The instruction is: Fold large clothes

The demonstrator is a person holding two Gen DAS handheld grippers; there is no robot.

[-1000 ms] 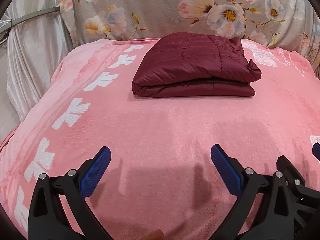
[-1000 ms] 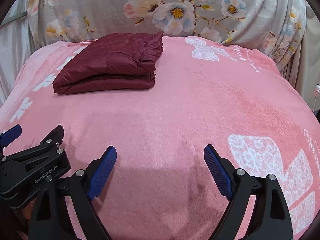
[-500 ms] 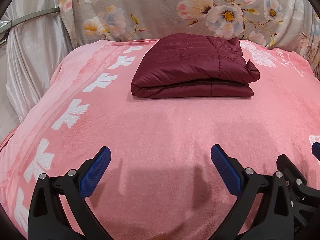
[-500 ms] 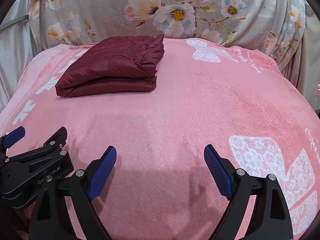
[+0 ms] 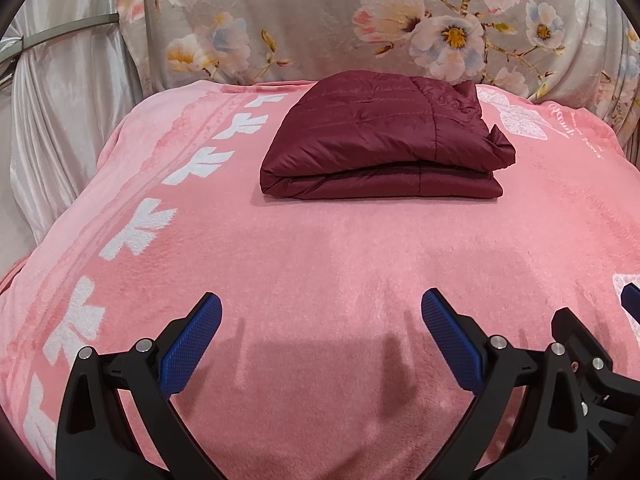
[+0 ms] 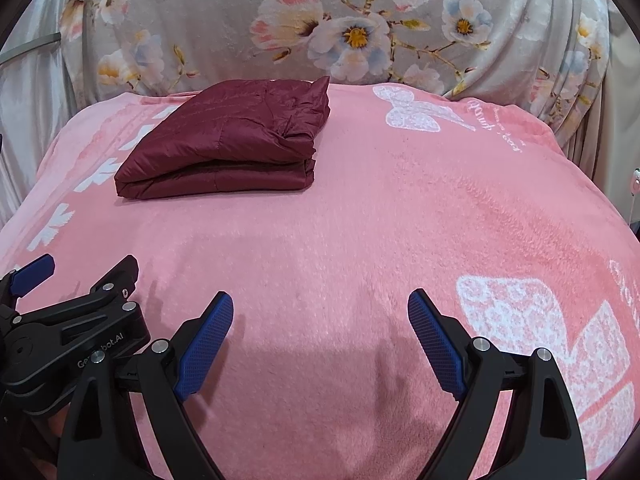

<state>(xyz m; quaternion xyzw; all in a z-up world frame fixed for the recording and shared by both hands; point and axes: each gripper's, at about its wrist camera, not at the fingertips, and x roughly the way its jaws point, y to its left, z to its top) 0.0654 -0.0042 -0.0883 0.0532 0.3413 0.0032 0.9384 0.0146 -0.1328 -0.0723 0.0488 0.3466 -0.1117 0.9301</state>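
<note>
Surroundings: pink fleece blanket (image 5: pixel 328 264) covers the whole work surface, white leaf motifs running in a line down its left side, larger white butterfly-like prints on the right (image 6: pixel 416 114). Behind the far edge hangs a grey floral drape (image 5: pixel 320 20); a pale satin curtain (image 5: pixel 60 100) falls at far left. Nothing lies between the grippers and the garment; bare blanket only, with the grippers' shadows falling on it close in.

Task item: one maroon quilted jacket (image 5: pixel 384 140), folded into a flat rectangular bundle, lying on the far part of the blanket, left of centre in the right wrist view (image 6: pixel 228 144). Its long axis runs left to right across the scene. The smooth folded edge faces near; two stacked layers are visible along that edge. The rumpled, loose end points right, with a small corner sticking out.

Tools: two. Left gripper (image 5: pixel 320 340) hangs low over the near blanket, blue pads spread wide, nothing between them. Right gripper (image 6: pixel 320 340) likewise spread wide and empty, over the near blanket. The two sit just beside each other; each appears at the edge of the other's view. Both are well apart from the jacket.
</note>
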